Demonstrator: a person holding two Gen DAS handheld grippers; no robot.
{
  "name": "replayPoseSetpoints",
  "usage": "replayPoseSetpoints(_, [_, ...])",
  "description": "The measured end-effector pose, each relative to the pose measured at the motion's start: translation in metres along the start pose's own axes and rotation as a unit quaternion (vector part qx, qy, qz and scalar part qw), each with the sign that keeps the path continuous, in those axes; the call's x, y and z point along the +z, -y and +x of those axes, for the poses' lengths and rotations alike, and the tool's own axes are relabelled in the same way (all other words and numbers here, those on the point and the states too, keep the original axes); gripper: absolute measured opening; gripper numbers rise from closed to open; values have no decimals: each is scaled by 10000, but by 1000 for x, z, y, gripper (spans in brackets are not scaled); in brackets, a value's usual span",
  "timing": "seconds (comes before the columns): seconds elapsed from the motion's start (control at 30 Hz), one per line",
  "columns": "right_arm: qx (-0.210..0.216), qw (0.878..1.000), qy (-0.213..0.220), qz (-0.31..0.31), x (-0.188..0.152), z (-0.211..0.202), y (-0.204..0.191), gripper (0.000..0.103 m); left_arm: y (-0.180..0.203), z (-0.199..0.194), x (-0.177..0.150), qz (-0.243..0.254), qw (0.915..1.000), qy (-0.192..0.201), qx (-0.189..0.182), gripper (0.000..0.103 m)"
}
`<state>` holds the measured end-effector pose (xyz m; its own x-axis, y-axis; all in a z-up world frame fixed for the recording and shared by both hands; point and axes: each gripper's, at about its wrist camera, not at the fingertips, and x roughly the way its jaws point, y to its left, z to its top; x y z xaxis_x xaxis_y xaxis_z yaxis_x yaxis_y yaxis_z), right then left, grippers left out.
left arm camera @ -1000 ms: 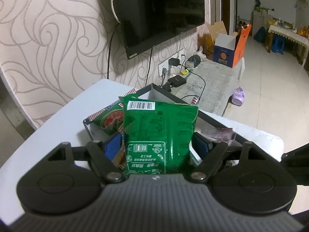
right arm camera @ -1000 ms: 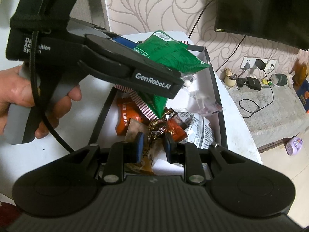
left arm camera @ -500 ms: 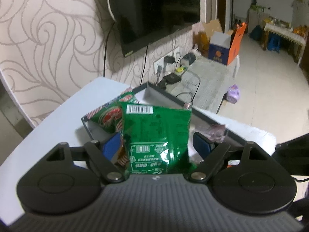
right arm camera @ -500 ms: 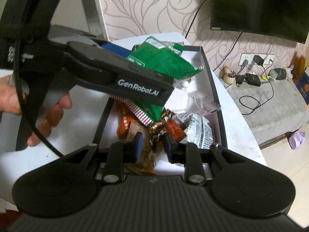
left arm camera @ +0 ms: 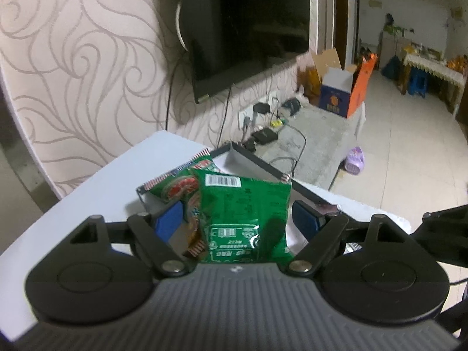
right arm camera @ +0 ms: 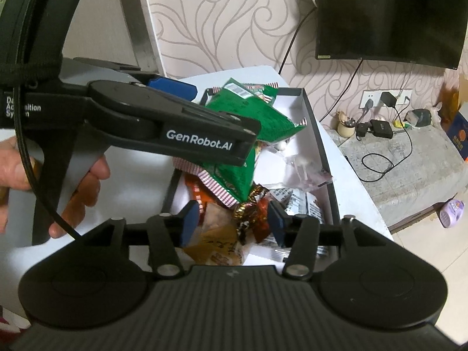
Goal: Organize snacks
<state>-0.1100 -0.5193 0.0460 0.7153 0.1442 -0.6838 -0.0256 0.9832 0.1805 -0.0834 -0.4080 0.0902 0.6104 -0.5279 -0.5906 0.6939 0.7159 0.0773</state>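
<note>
A green snack packet [left arm camera: 245, 210] with a barcode stands between the fingers of my left gripper [left arm camera: 235, 219], which is open; its blue pads sit beside the packet's edges without pressing. A second green-and-red packet [left arm camera: 178, 184] leans behind it. Both lean in a black-rimmed white box [right arm camera: 316, 134], lower corner resting on the snacks there. My right gripper [right arm camera: 234, 223] hovers low over the box's near end, its jaws opening. A gold-and-red candy wrapper [right arm camera: 248, 213] and a tan packet [right arm camera: 216, 242] lie between the pads, untouched.
The box holds an orange packet [right arm camera: 196, 193], a printed white packet [right arm camera: 298, 201] and a clear one [right arm camera: 304, 169]. It sits on a white table [left arm camera: 131, 181]. A hand [right arm camera: 87, 187] holds the left tool. A television [right arm camera: 389, 14] and cables [right arm camera: 377, 152] are behind.
The right jaws have spread wide off the candy wrappers. The left gripper has lifted slightly, and the green packet now sits lower between its fingers.
</note>
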Motion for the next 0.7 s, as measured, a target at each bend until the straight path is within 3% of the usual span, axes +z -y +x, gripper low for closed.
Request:
replayPoseSetpoints(0.2, [-123,9998,80,141,-5,-17,-10,71,-4,-22,-5,55,9994,177,303,83])
replayPoseSetpoints(0.47, [-541,9968,102,581,-22,-60,-35,74,-12,-51,-17,-263,9991,175,280,83])
replayPoseSetpoints(0.63, [-687,9948,272,703,-37,-95,-56,82,-13,-89,-30,-532,9974,422,257,84])
replayPoseSetpoints(0.67, [-655,9951,260,697,-41,-99,-59,82,-13,-97,-33,-603,9967,492,206,87])
replayPoseSetpoints(0.7, [-609,9954,260,692,-46,-103,-63,83,-12,-105,-36,-638,9961,553,254,97])
